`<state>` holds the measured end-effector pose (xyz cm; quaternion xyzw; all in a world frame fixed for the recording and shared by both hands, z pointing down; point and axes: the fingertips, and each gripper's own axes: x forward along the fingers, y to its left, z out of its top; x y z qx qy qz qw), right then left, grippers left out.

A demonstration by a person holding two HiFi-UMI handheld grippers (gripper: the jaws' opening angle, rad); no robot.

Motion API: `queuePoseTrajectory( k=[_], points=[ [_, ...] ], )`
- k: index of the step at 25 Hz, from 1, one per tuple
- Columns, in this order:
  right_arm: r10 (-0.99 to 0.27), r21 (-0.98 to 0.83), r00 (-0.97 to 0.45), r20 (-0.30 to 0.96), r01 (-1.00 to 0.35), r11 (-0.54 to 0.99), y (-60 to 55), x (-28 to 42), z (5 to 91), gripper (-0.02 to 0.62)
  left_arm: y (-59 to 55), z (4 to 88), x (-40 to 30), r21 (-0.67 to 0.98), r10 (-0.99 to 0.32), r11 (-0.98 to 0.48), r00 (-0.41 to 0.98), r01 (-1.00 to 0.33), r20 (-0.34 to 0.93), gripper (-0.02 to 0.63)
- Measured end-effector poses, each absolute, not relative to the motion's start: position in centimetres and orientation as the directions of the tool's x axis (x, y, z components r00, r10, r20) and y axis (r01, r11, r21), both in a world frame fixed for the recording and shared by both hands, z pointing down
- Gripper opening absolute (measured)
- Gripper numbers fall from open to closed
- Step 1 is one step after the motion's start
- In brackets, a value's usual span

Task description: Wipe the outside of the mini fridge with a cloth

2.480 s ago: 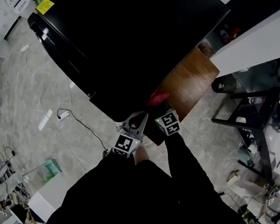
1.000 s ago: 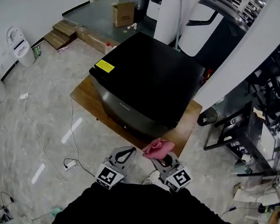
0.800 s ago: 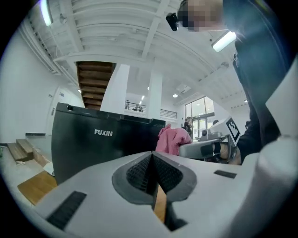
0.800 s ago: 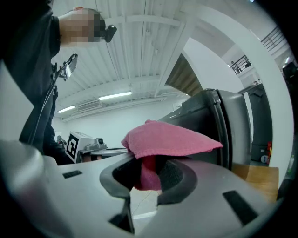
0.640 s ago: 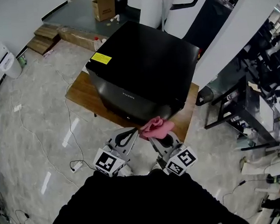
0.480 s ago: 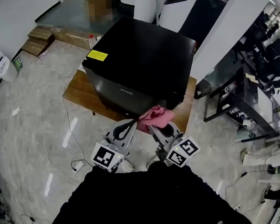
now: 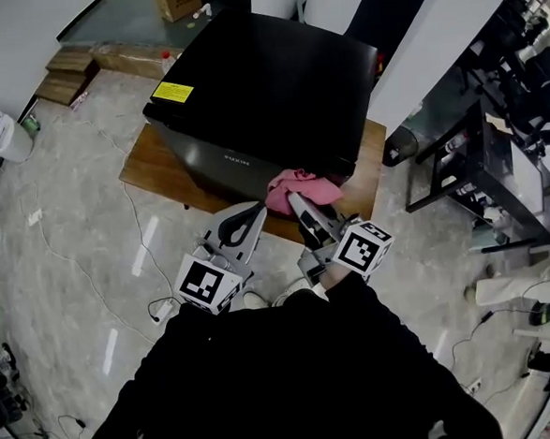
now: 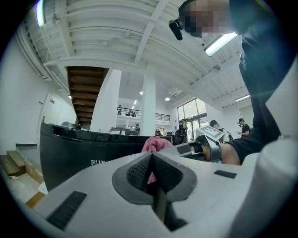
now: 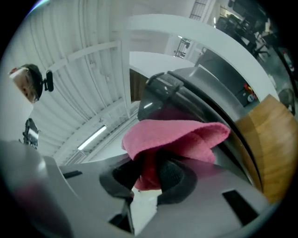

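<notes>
On a grey marble floor (image 7: pixel 70 238), a black mini fridge (image 7: pixel 265 83) is sitting on a low wooden board (image 7: pixel 145 168). The right gripper (image 7: pixel 295 201) is clamping a pink cloth (image 7: pixel 298 186), with the fridge's front corner lying straight ahead. The left gripper (image 7: pixel 252 212), closed and empty, is hanging just beside it.

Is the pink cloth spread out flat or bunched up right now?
Bunched up. The pink cloth is pinched in the right gripper and flops over it in a crumpled fold.
</notes>
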<state>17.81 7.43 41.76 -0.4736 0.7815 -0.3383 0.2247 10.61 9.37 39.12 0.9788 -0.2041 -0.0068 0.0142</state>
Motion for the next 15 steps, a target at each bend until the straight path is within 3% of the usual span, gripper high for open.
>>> queuePoseTrajectory(
  k=[9, 15],
  points=[
    [-0.843, -0.827, -0.537, -0.03, -0.46, 0.323, 7.4, 18.3, 43.7, 0.095, 8.0, 40.4, 12.0, 0.014, -0.465, -0.885, 0.885, -0.465, 0.009, 0.003],
    [-0.83, -0.839, -0.556, 0.045, -0.472, 0.27, 6.8, 18.2, 47.7, 0.094, 7.6, 43.1, 12.9, -0.032, -0.472, -0.882, 0.88, -0.471, 0.052, 0.003]
  ],
)
